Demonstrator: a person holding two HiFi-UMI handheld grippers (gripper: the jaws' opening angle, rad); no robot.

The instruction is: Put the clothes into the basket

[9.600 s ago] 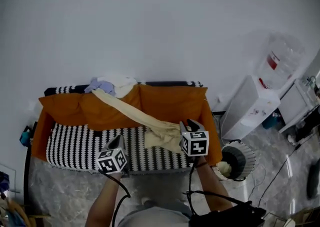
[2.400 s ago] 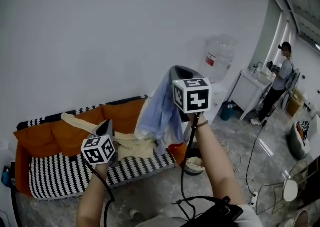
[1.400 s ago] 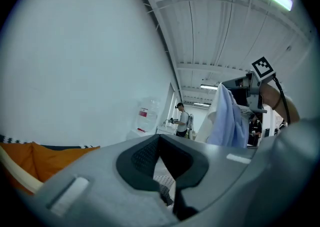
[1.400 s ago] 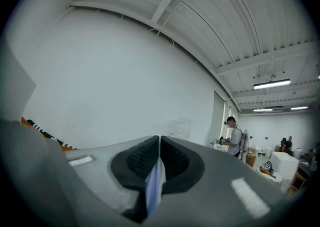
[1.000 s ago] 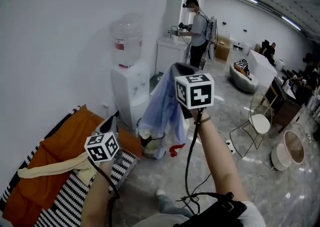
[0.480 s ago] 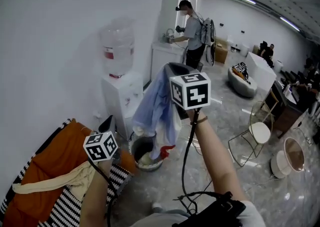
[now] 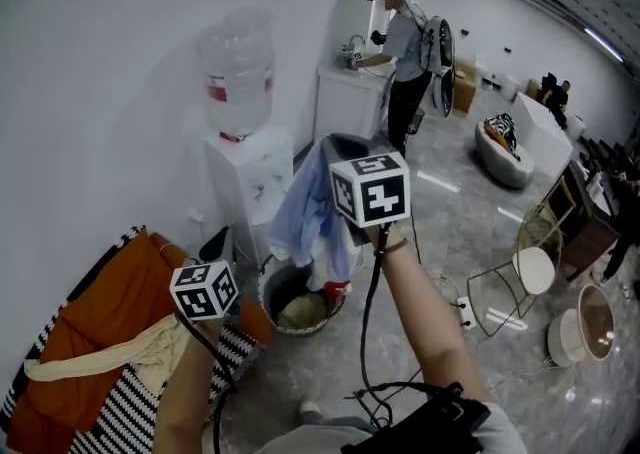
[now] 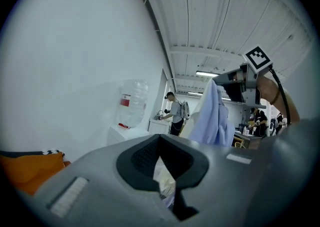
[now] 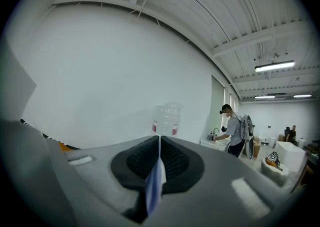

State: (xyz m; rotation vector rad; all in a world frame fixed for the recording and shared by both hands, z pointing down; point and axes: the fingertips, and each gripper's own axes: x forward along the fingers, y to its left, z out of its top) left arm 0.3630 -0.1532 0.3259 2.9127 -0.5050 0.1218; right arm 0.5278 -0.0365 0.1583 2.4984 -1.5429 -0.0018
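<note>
My right gripper [image 7: 330, 152] is shut on a light blue garment [image 7: 312, 220], which hangs from its jaws with a red scrap at the hem, just above a round dark basket [image 7: 268, 287] on the floor. Something cream lies in the basket. The right gripper view shows the blue cloth [image 9: 155, 186] pinched between the closed pads [image 9: 172, 161]. My left gripper [image 7: 217, 242] is lower and to the left, its jaws together with nothing held. From the left gripper view, the hanging garment [image 8: 212, 116] and the right gripper [image 8: 235, 78] show ahead. A cream garment [image 7: 140, 354] lies on the orange sofa [image 7: 95, 312].
A white water dispenser [image 7: 245, 177] with a bottle stands against the wall right behind the basket. A person [image 7: 405, 42] works at a counter farther back. A wire chair [image 7: 525, 267] and a cable on the grey floor are to the right.
Both grippers have swung across toward the basket. The blue garment now hangs over the basket's rim instead of in front of the dispenser, and it sits a little lower.
</note>
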